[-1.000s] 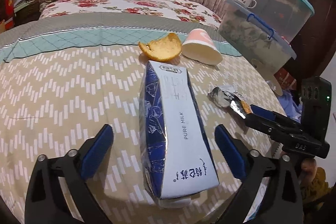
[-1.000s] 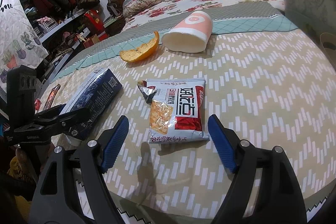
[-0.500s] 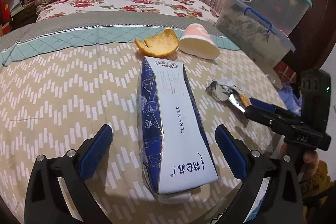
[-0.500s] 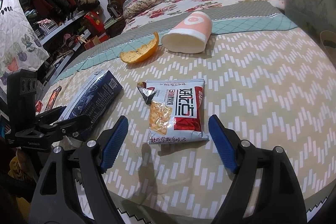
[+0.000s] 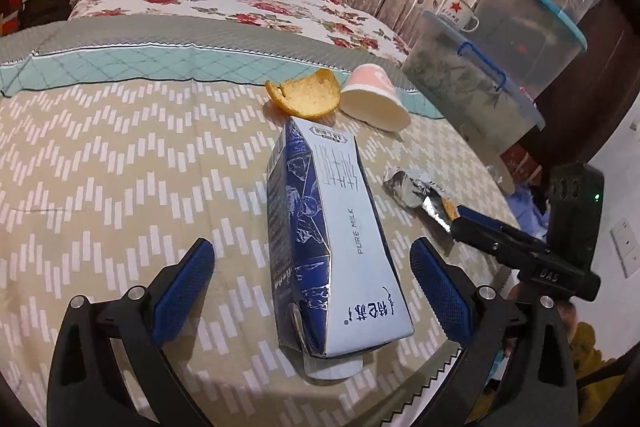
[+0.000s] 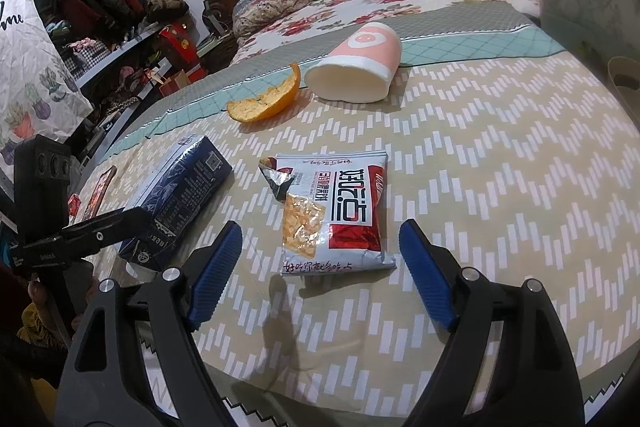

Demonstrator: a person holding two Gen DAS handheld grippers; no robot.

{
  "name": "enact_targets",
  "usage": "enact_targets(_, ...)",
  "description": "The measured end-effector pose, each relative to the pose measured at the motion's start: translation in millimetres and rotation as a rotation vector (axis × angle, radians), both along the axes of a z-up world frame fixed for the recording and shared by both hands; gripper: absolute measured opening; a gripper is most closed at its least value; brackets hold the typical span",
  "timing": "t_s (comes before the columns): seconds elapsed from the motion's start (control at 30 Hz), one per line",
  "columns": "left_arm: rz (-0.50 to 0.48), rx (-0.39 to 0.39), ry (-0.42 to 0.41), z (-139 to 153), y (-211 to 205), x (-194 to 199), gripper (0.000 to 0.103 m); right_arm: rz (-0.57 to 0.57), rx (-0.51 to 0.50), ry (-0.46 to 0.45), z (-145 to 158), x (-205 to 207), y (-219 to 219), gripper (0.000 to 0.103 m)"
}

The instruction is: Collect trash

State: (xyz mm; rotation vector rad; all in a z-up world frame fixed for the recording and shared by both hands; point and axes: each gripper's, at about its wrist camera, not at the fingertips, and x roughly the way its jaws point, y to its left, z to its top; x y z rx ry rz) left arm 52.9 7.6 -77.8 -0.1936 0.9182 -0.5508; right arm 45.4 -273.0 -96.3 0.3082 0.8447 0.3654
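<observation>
A: Left tool (image 5: 310,281): pads spread wide, nothing pinched. Milk carton (image 5: 332,247) lying on its side on the patterned surface (image 5: 120,167), lengthwise between the pads, clear of both, near end at the surface edge.

B: Noted. For a clean pinch: probably best centred on the carton's long axis, pads brought onto the two long side faces, well forward of the folded near end. Squeeze judged light; likely empty, so easily crushed or skewed.

A: Further back, left to right: orange peel (image 5: 306,97) just past the carton's far end, then tipped paper cup (image 5: 374,101) beside the peel, mouth toward the camera. Neither in the way.

B: Right tool (image 6: 320,259): pads also spread, gap empty. Snack bag (image 6: 336,211) flat on the surface, just ahead of the pads, torn corner curled up at its left.

A: Flat foil, hard to pinch from the sides. Better odds apparently with the curled torn corner or a low approach on the near edge.

B: Risk: bag sliding ahead of the pads on the cloth. No bin visible in either view.
</observation>
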Motion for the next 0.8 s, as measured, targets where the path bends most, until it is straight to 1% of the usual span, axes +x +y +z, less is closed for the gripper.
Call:
enact_targets(0.2, -0.004, 0.025, -0.004, 0, -4, -1, 0.094, -0.001, 0.002, 0.0, 0, 0, 0, 0.081)
enact_targets(0.5, -0.017, 0.107, -0.014, 0, -17, -2, 0.094, 0.0, 0.001, 0.0, 0, 0, 0, 0.082)
enact_targets(0.7, -0.035, 0.219, -0.028, -1, -29, -3, 0.094, 0.0, 0.002, -0.001, 0, 0, 0, 0.083)
enact_targets(0.8, -0.031, 0.229, -0.03, -2, -29, -4, 0.094, -0.001, 0.001, -0.001, 0, 0, 0, 0.083)
